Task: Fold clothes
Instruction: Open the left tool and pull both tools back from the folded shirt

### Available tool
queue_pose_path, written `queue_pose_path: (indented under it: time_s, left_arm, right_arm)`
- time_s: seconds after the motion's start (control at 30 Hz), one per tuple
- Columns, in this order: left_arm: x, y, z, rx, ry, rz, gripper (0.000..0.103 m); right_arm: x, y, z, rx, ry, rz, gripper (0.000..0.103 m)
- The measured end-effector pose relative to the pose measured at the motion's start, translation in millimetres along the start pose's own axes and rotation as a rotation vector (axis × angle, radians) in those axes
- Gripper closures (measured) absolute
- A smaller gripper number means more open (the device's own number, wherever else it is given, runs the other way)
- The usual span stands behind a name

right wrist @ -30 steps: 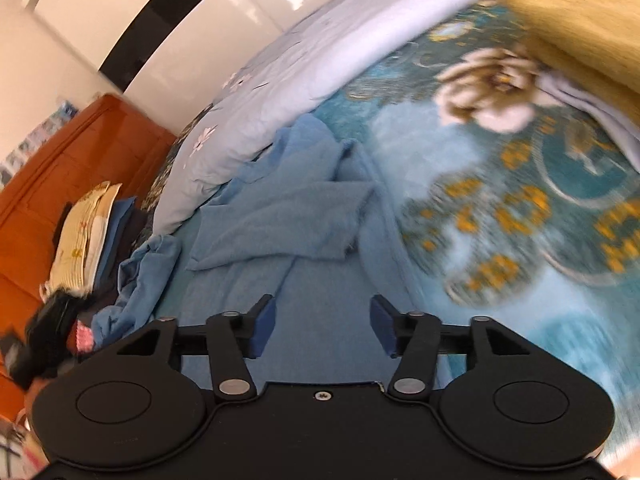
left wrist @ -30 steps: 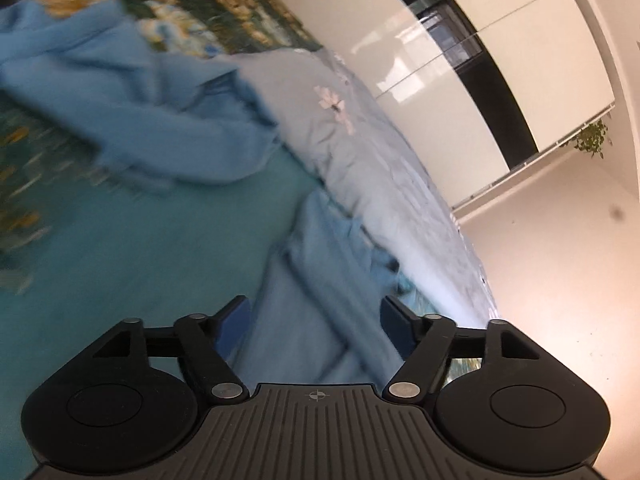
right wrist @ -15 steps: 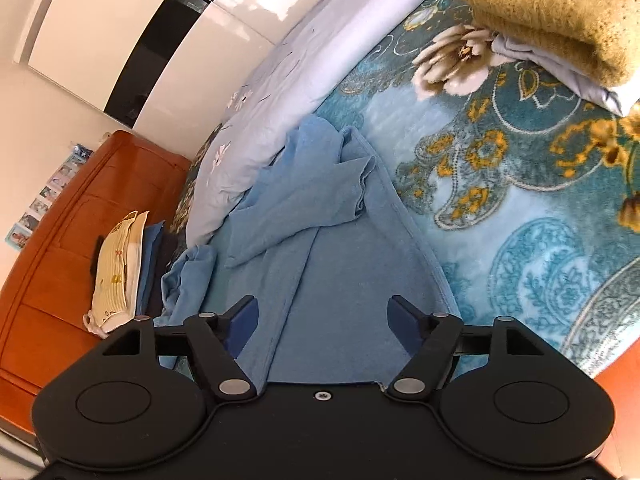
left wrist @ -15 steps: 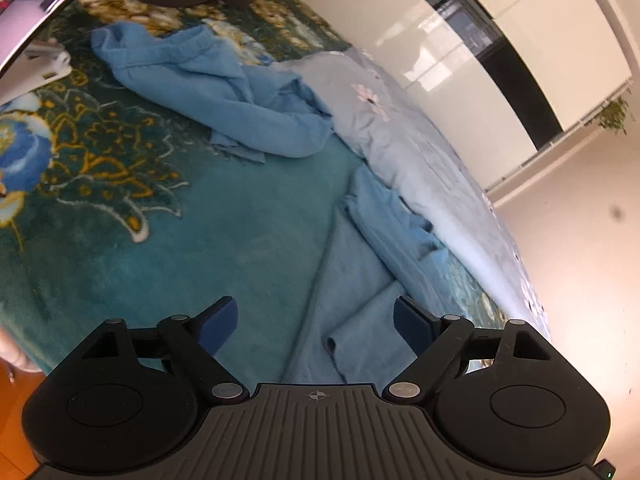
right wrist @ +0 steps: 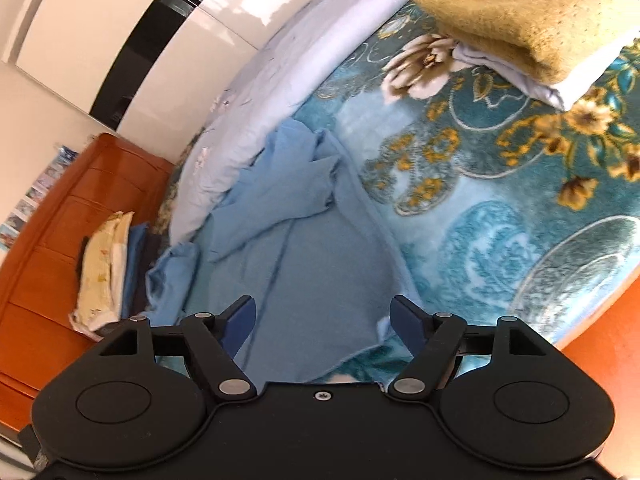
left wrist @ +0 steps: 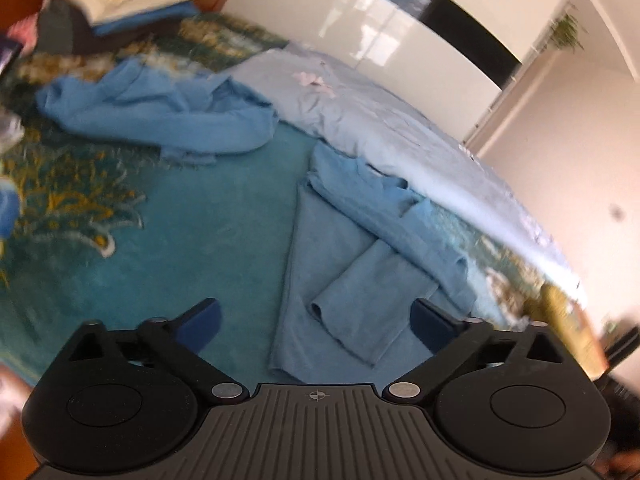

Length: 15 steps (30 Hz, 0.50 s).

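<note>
A light blue garment lies partly spread on a teal patterned blanket, one sleeve folded across its body. It also shows in the right wrist view. My left gripper is open and empty, just above the garment's near hem. My right gripper is open and empty over the garment's lower part near its right edge. A second blue garment lies crumpled further back on the left.
A pale blue quilt runs along the far side of the bed. A mustard blanket on folded white cloth sits at the right. Folded clothes are stacked by the orange wooden headboard. White wardrobe doors stand behind.
Both grippers opened wider and pulled back from the garment. The left view swung right, so the spread garment now sits between its fingers.
</note>
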<state>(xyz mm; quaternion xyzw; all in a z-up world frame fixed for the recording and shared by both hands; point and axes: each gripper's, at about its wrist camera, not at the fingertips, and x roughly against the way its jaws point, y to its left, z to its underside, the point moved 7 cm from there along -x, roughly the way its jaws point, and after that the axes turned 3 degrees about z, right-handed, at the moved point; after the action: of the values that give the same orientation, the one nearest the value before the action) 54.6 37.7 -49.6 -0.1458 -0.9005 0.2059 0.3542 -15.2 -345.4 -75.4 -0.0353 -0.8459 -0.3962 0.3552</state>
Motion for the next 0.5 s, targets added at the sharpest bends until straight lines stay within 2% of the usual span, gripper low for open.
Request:
queue_pose_path:
  time_s: [0.13,0.3,0.5]
  left_arm:
    - [-5.2,-4.8,8.9,-0.074,0.019,-0.006,0.0]
    - [-11.5,3.1,17.5,-0.014,0.058,0.02,0.0]
    - [-16.8,15.8,22.4,0.086,0.091,0.024,0.0]
  right_arm:
    - [4.9,-5.8,2.5,0.042,-0.016,0.049,0.028]
    - [1.8,-16.7,5.7,0.045,-0.007,0.082,0.027]
    - [-5.4,-29.3,5.1,-0.026,0.002,0.059,0.027]
